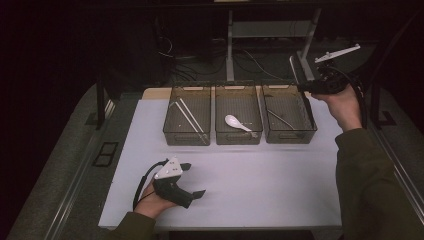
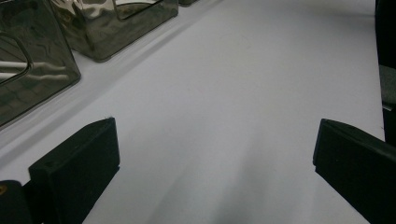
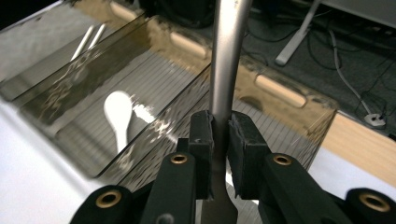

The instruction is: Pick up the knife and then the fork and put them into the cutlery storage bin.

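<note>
Metal utensil (image 3: 227, 60) clamped in right hand-held gripper (image 3: 220, 135); left hand-held gripper (image 2: 210, 154) gaping (empty); three bins (image 1: 238, 87).

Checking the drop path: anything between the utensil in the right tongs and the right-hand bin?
Nothing visible. The right tongs grip the metal utensil above the right bin, whose open top has one utensil on its floor.

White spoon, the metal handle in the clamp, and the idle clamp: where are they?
White spoon (image 1: 236, 122), high view, on its bowl.
Metal handle (image 3: 227, 60), right gripper view, on its shaft.
Left gripper (image 1: 194, 180), high view, between its open tips.
</note>
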{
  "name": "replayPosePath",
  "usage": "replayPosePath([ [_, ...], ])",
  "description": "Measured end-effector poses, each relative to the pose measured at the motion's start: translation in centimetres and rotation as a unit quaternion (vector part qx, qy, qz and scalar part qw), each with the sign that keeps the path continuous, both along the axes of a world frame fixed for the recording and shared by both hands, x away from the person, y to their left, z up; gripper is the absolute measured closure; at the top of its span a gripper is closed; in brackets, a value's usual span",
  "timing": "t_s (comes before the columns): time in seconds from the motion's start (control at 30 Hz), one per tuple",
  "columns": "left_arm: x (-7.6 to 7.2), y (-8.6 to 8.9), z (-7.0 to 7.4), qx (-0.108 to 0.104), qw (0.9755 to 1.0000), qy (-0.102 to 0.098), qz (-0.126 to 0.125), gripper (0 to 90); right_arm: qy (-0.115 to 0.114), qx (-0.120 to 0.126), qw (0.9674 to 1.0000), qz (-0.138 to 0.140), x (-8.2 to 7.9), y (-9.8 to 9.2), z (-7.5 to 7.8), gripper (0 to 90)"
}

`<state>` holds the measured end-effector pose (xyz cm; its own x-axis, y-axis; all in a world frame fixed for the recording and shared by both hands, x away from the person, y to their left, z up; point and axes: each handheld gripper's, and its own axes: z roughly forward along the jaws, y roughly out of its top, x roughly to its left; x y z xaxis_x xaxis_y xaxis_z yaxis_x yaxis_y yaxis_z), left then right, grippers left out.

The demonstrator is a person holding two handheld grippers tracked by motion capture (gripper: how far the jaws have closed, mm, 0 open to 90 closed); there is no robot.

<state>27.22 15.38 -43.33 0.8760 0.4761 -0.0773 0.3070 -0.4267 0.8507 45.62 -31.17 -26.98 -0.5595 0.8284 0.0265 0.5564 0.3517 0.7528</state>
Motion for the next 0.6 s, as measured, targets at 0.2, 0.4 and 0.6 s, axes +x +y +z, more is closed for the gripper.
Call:
replayPosePath([
  [0.2, 0.0, 0.0, 0.0, -0.001, 1.0000, 0.001, 0.000, 0.0, -0.013, 0.013, 0.9997, -0.018, 1.2, -0.6, -1.1, 79.8],
  [0.4, 0.0, 0.0, 0.0, -0.001, 1.0000, 0.001, -0.001, 0.0, -0.007, 0.016, 0.9996, -0.024, 1.7, -1.0, -2.6, 79.7],
  [0.6, 0.0, 0.0, 0.0, -0.001, 1.0000, 0.001, 0.000, 0.0, 0.004, 0.009, 0.9996, -0.027, 1.7, -1.5, -4.5, 79.7],
])
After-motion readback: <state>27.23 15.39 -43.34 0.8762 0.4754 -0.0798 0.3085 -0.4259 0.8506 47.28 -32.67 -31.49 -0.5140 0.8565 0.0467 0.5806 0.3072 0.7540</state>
